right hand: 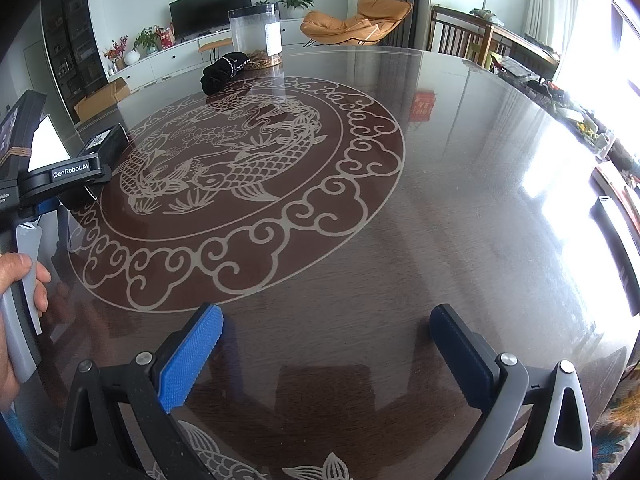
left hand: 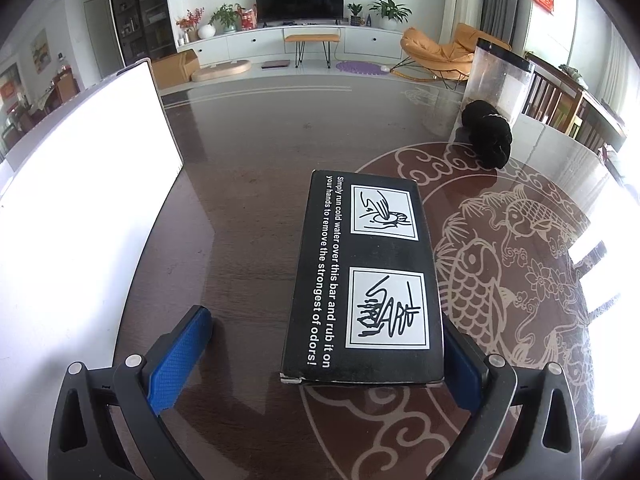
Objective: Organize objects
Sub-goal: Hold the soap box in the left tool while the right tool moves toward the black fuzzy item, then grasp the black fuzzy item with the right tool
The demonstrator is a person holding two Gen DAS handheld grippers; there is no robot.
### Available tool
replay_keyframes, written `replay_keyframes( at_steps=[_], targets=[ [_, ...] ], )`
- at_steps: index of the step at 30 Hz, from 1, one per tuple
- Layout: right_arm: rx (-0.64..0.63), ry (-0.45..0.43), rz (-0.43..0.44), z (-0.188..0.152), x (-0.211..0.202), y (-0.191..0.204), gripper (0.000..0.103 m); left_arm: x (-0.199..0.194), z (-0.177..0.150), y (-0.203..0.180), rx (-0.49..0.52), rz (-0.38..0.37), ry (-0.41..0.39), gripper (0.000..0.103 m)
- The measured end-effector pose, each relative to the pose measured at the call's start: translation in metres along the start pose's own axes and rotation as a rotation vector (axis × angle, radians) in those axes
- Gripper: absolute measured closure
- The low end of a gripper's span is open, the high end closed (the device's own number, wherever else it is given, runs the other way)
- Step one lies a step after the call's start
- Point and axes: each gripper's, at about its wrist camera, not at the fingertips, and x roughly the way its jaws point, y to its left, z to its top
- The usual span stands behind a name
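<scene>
A black box (left hand: pixel 362 276) with white printed instructions lies flat on the dark round table (left hand: pixel 248 184). My left gripper (left hand: pixel 326 356) is open around its near end: the right pad touches or nearly touches the box's side, and the left finger (left hand: pixel 180 360) stands well apart from it. The box also shows in the right wrist view (right hand: pixel 106 142), behind the left gripper's body. My right gripper (right hand: pixel 326 356) is open and empty, low over bare table at the near edge. A black fabric bundle (left hand: pixel 488 138) lies beside a clear cylindrical jar (left hand: pixel 500 84).
A large white panel (left hand: pixel 80 184) stands at the left of the table. The jar (right hand: pixel 256 34) and the bundle (right hand: pixel 222 72) sit at the table's far side. A koi pattern (right hand: pixel 236 152) covers the table's middle. Wooden chairs (right hand: pixel 464 36) and clutter line the right.
</scene>
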Motion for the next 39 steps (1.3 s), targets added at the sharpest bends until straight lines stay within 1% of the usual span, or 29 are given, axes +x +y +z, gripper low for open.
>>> replay_keyframes(
  at_steps=[10,13,15,17,18,19,21,23,24,25,26,28,30,32,34,35,36,37,38,39],
  targets=[
    [0.000,0.000,0.000,0.000,0.000,0.000,0.000,0.001,0.000,-0.001,-0.002,-0.001,0.000,0.000],
    [-0.007,0.003,0.013,0.000,0.000,-0.001,0.000,0.001,0.000,-0.001,-0.002,-0.001,0.000,0.000],
    [0.004,0.001,0.040,0.003,0.000,-0.003,0.000,0.001,0.000,0.000,-0.003,-0.001,0.000,0.000],
    [0.011,-0.005,0.101,0.015,0.003,-0.003,0.000,0.001,0.000,-0.001,-0.003,-0.001,0.000,0.000],
    [-0.006,-0.011,0.127,0.030,0.008,-0.001,0.000,0.001,0.001,-0.001,-0.003,0.000,0.000,0.000],
    [-0.028,-0.017,0.131,0.043,0.012,0.003,0.000,0.001,0.001,-0.001,-0.003,0.000,0.000,0.000],
    [-0.095,-0.064,0.159,0.079,0.020,0.016,0.000,0.001,0.001,-0.001,-0.004,0.000,0.000,0.000],
    [-0.158,-0.108,0.212,0.117,0.032,0.031,0.000,0.001,0.001,-0.001,-0.004,0.000,0.000,0.000],
    [-0.183,-0.112,0.245,0.138,0.042,0.040,0.000,0.001,0.001,-0.001,-0.004,0.000,0.000,0.000],
    [-0.199,-0.101,0.280,0.165,0.058,0.052,0.001,0.001,0.001,-0.001,-0.004,0.001,0.000,0.000],
    [-0.204,-0.088,0.298,0.179,0.069,0.059,0.002,0.001,0.001,-0.002,-0.004,0.001,0.000,0.000],
    [-0.208,-0.037,0.329,0.214,0.098,0.076,0.014,0.001,0.001,-0.002,-0.004,0.001,0.000,0.000],
    [-0.193,0.003,0.347,0.240,0.123,0.091,0.015,0.001,0.001,-0.002,-0.004,0.002,0.000,0.000],
    [-0.170,0.018,0.353,0.260,0.142,0.102,0.015,0.001,0.002,-0.002,-0.005,0.001,0.000,0.000],
    [-0.154,0.024,0.326,0.275,0.158,0.114,0.015,0.001,0.002,-0.002,-0.005,0.002,0.001,0.000],
    [-0.154,0.030,0.318,0.278,0.163,0.117,0.020,0.002,0.002,-0.002,-0.005,0.002,0.001,0.000],
    [-0.170,0.042,0.302,0.280,0.170,0.123,0.028,0.002,0.002,-0.002,-0.005,0.002,0.001,0.000],
    [-0.201,0.058,0.284,0.279,0.174,0.129,0.054,0.002,0.002,-0.003,-0.005,0.002,0.001,0.000],
    [-0.233,0.069,0.257,0.276,0.178,0.134,0.068,0.002,0.002,-0.003,-0.005,0.002,0.001,0.000],
    [-0.255,0.039,0.238,0.271,0.173,0.136,0.071,0.002,0.002,-0.003,-0.005,0.002,0.001,0.000]
  ],
)
